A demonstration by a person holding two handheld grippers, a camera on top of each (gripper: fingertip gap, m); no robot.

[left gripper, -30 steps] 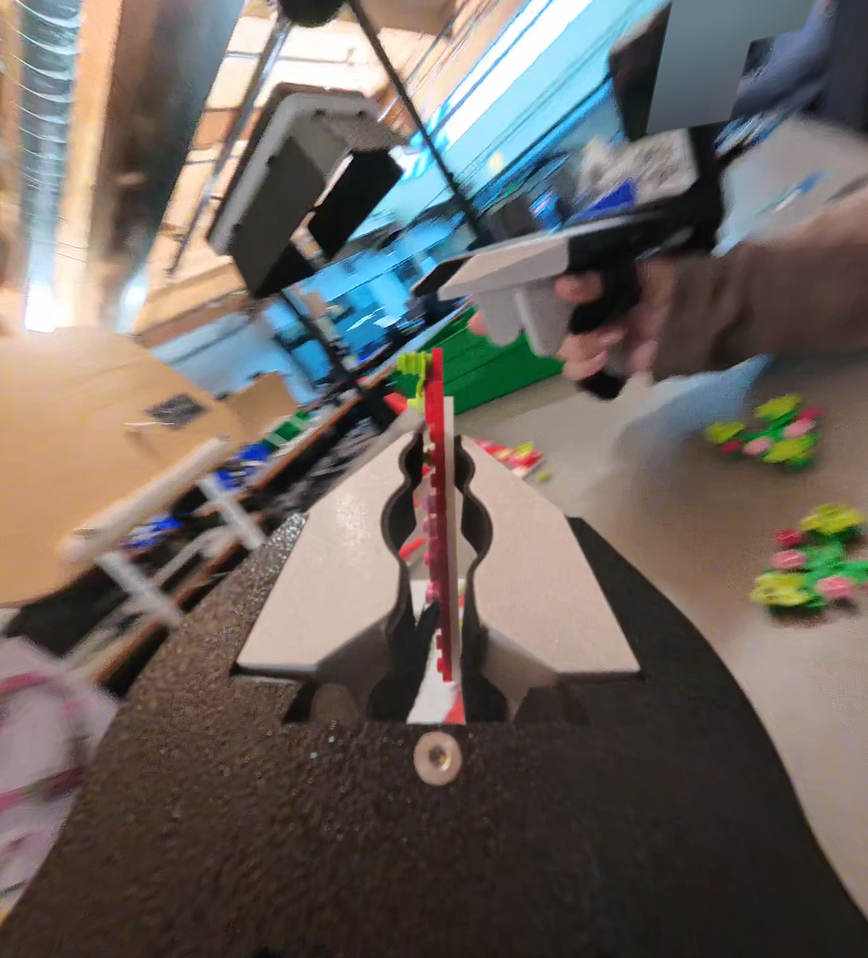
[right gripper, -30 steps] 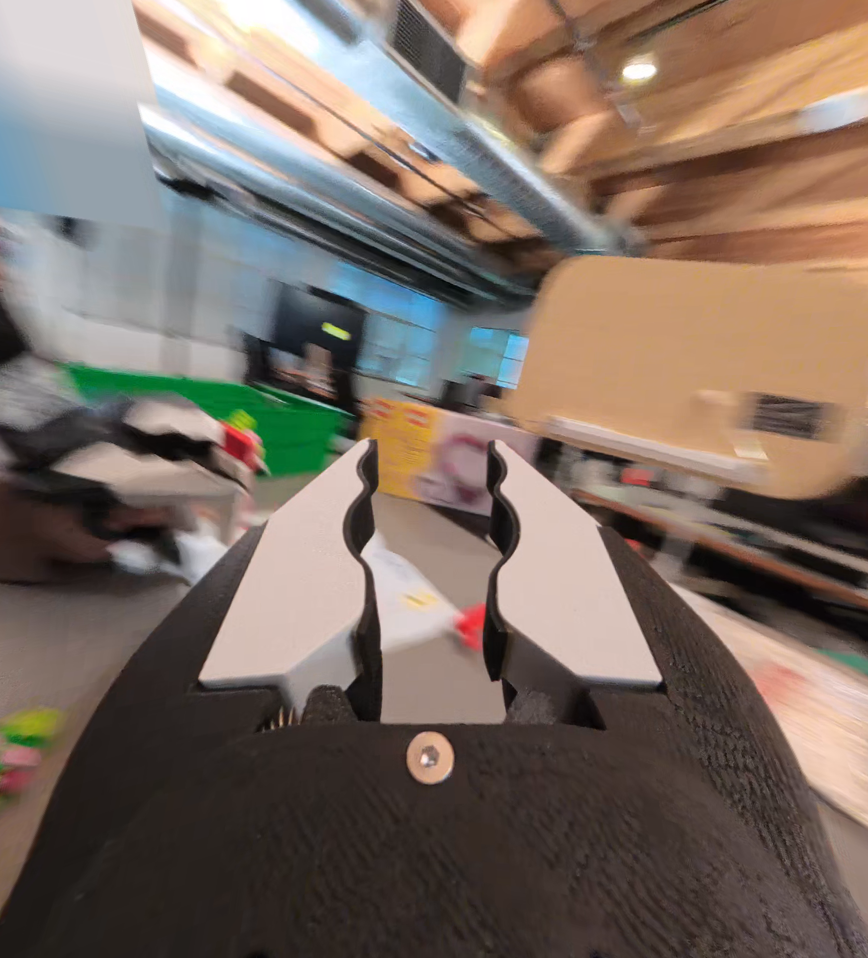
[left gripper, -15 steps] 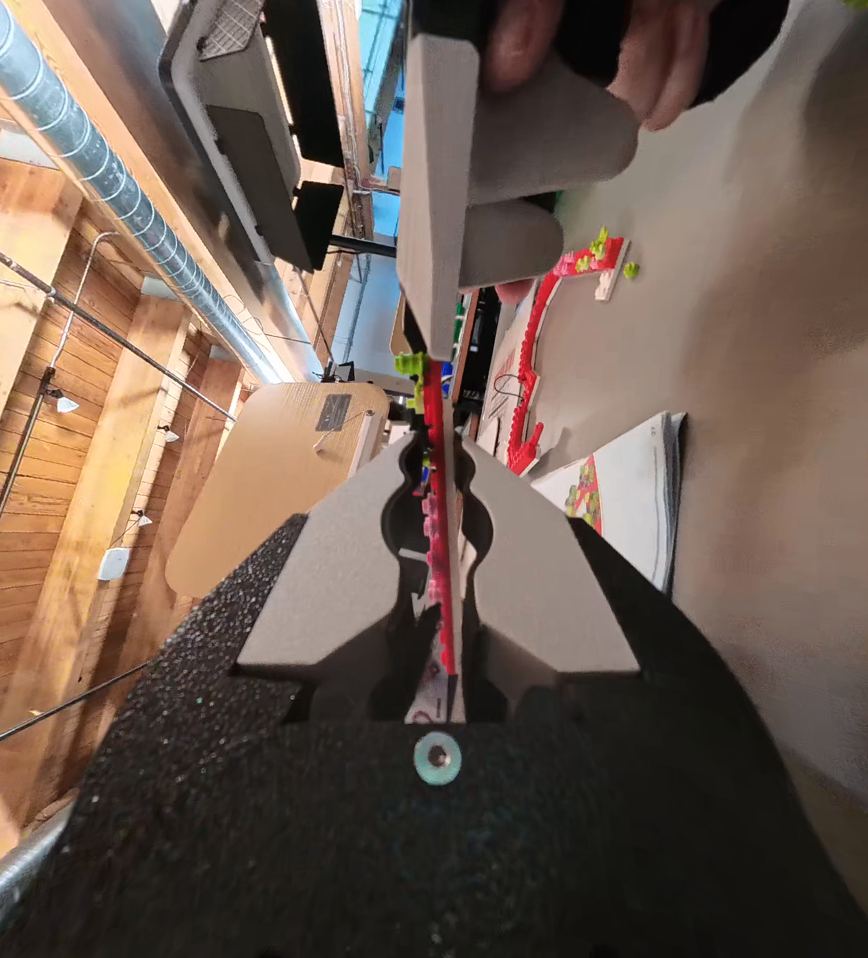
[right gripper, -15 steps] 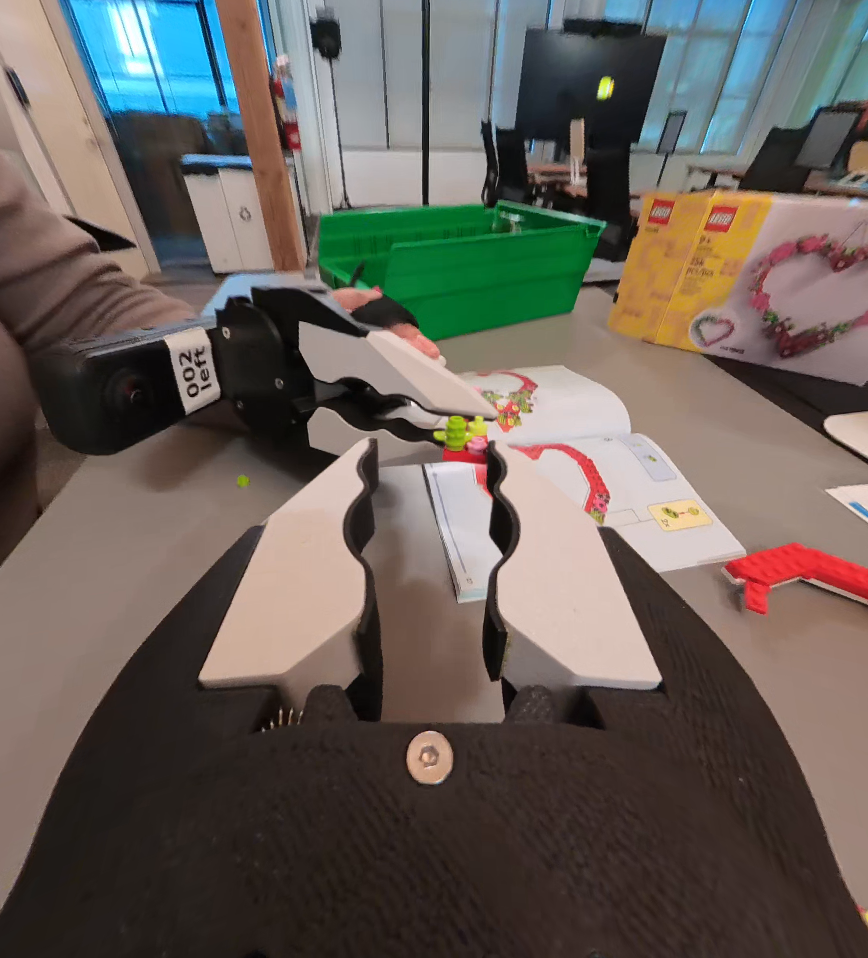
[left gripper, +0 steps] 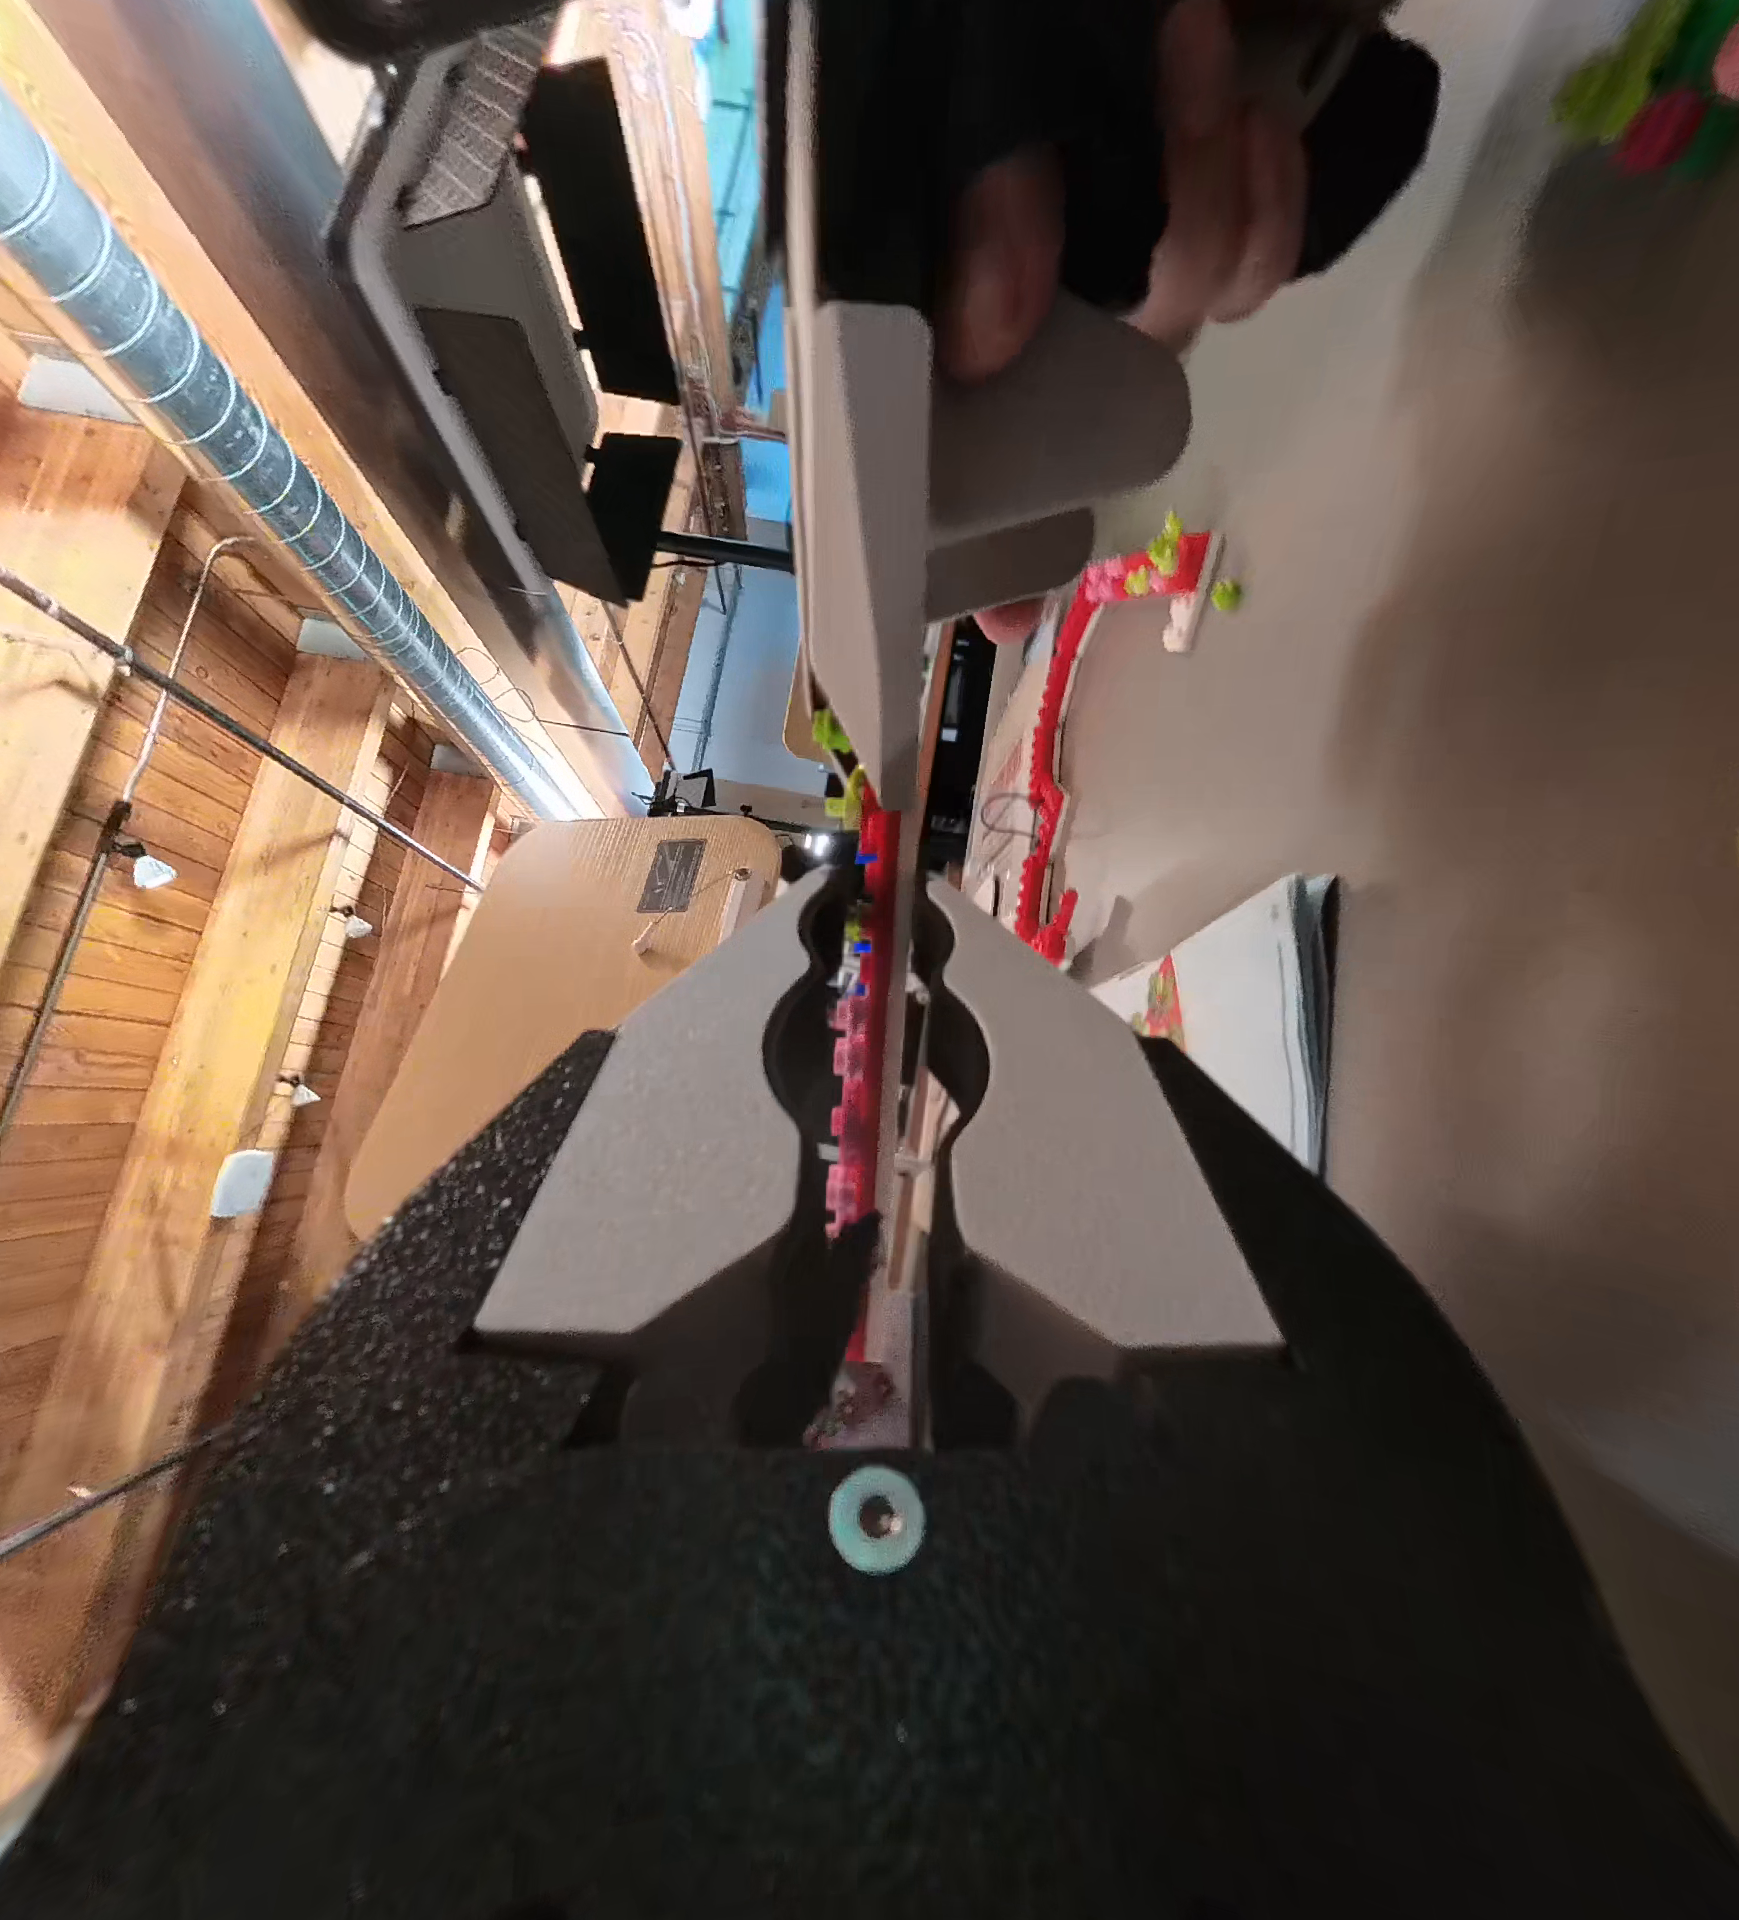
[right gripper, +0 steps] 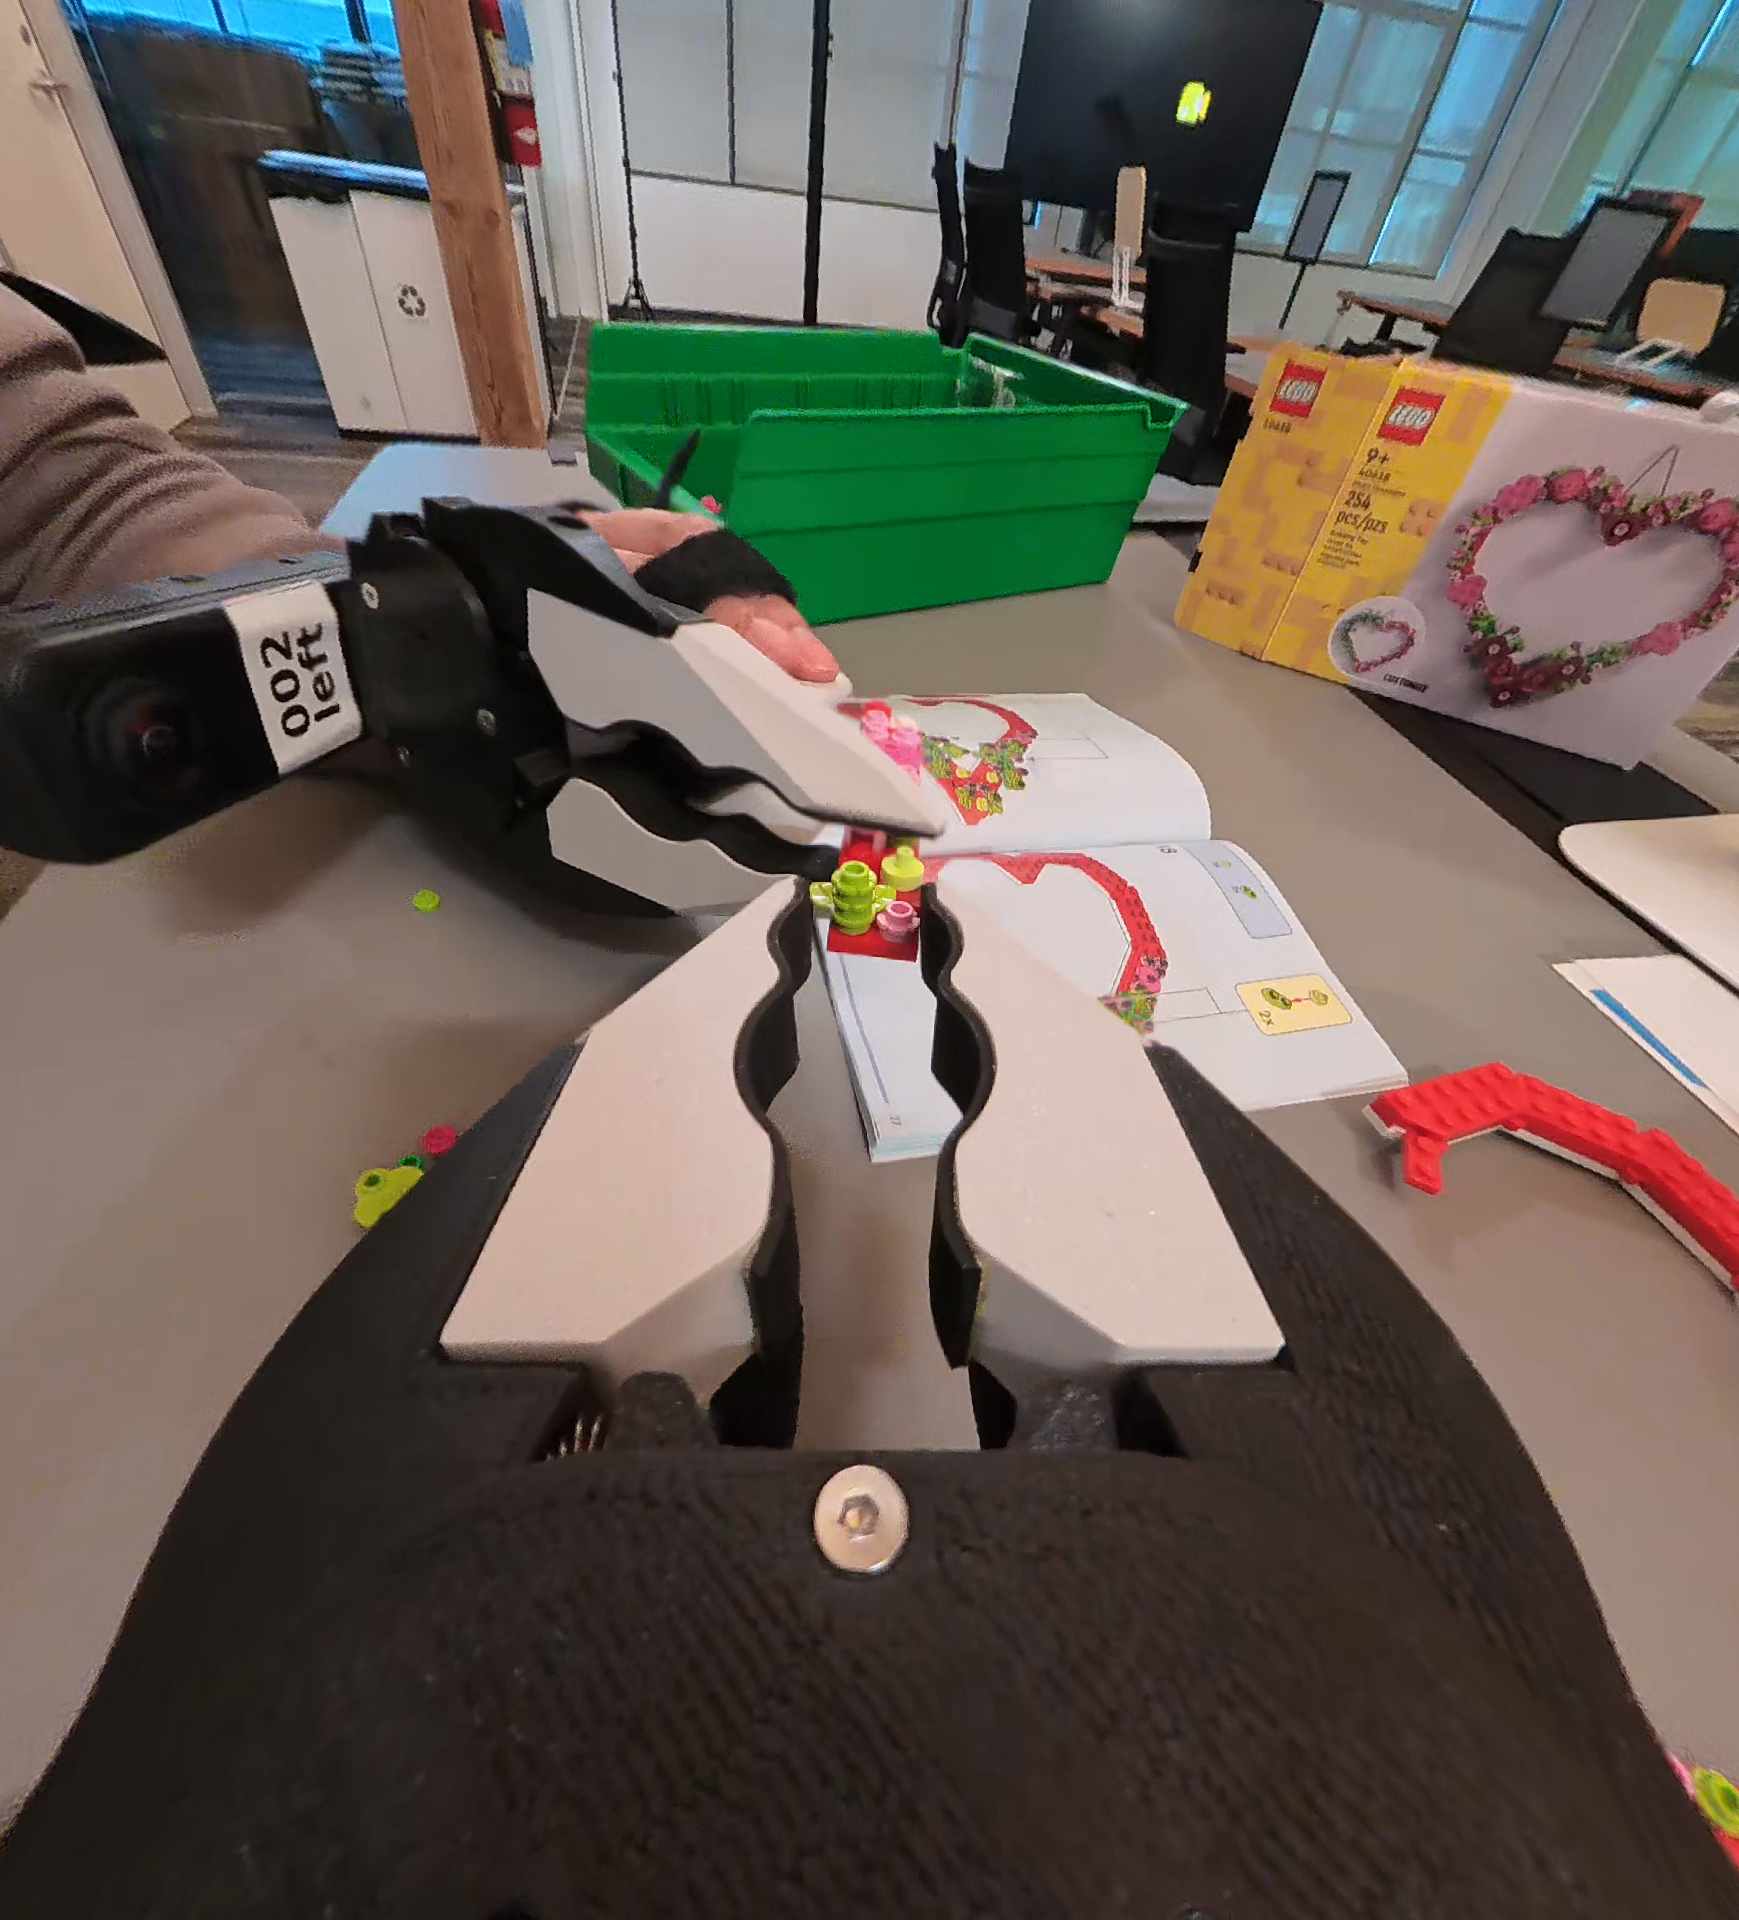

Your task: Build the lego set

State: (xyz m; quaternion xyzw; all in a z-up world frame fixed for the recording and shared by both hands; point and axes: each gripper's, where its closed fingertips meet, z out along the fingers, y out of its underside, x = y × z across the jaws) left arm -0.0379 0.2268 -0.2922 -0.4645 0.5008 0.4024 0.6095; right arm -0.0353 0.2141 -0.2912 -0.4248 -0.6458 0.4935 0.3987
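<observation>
Bright daylight, fisheye edges, slight blur

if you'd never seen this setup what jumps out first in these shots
Centre stage, the left gripper is shut on a red lego piece studded with lime and pink flowers, held above the open instruction booklet, and the open right gripper has its fingertips either side of that piece. Behind sit a bright green bin and, at right, the yellow set box; a curved red lego arc lies on the grey table nearer right.
</observation>
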